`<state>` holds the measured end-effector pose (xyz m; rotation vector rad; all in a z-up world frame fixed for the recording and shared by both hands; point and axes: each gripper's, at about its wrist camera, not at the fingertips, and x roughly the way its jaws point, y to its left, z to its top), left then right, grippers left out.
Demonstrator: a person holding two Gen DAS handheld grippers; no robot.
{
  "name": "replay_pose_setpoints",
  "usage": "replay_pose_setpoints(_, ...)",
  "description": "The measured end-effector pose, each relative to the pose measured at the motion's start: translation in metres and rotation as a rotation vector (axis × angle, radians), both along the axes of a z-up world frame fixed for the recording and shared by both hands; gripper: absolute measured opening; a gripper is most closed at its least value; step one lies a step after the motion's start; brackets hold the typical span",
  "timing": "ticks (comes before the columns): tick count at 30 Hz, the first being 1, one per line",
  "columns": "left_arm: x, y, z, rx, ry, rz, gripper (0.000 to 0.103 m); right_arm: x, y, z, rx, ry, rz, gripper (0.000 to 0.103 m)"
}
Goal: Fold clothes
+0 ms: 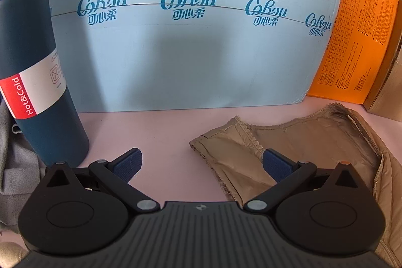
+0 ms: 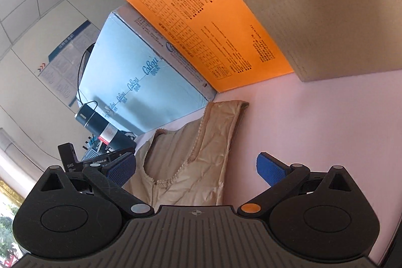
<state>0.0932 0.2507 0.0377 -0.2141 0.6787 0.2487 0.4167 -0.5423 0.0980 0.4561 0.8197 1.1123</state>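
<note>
Both tools spread: left tool (image 1: pixel 202 166), right tool (image 2: pixel 196 167); vest (image 2: pixel 191 155) lower part hidden.

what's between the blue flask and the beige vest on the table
Nothing: in the left wrist view only bare pink table separates the blue flask from the beige vest.

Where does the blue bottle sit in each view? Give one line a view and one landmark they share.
Left wrist view: the blue bottle stands upright at the far left.
Right wrist view: the bottle shows small at middle left, tilted by the camera angle.
Shared landmark: the pale blue box behind it.
</note>
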Motion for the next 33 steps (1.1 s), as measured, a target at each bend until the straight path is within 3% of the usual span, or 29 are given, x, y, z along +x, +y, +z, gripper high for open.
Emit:
replay_pose_setpoints(6, 0.016, 0.012, -0.021, -0.119, -0.018, -0.077, 0.103, 0.048, 0.043, -0.024, -0.039, 0.081, 0.073, 0.103)
replay_pose_setpoints(15, 0.030, -0.012, -0.025, -0.071, -0.038, -0.201, 0.103, 0.074, 0.097, -0.029, -0.068, 0.046, 0.167, 0.103)
replay_pose_setpoints(20, 0.033, -0.023, -0.026, -0.011, -0.018, -0.219, 0.103, 0.078, 0.120, -0.030, -0.083, -0.050, 0.224, 0.103)
replay_pose_setpoints(23, 0.030, -0.020, -0.025, -0.032, -0.032, -0.219, 0.103, 0.078, 0.123, -0.033, -0.063, -0.090, 0.248, 0.103)
replay_pose_setpoints(29, 0.027, -0.017, -0.025, -0.039, -0.040, -0.214, 0.103, 0.086, 0.105, -0.042, 0.073, -0.060, 0.276, 0.103)
replay_pose_setpoints(31, 0.027, -0.019, -0.026, -0.027, -0.037, -0.214, 0.103, 0.089, 0.101, -0.043, 0.082, -0.048, 0.251, 0.093)
replay_pose_setpoints(33, 0.027, -0.021, -0.026, -0.022, -0.035, -0.214, 0.103, 0.094, 0.098, -0.046, 0.044, -0.017, 0.177, 0.062)
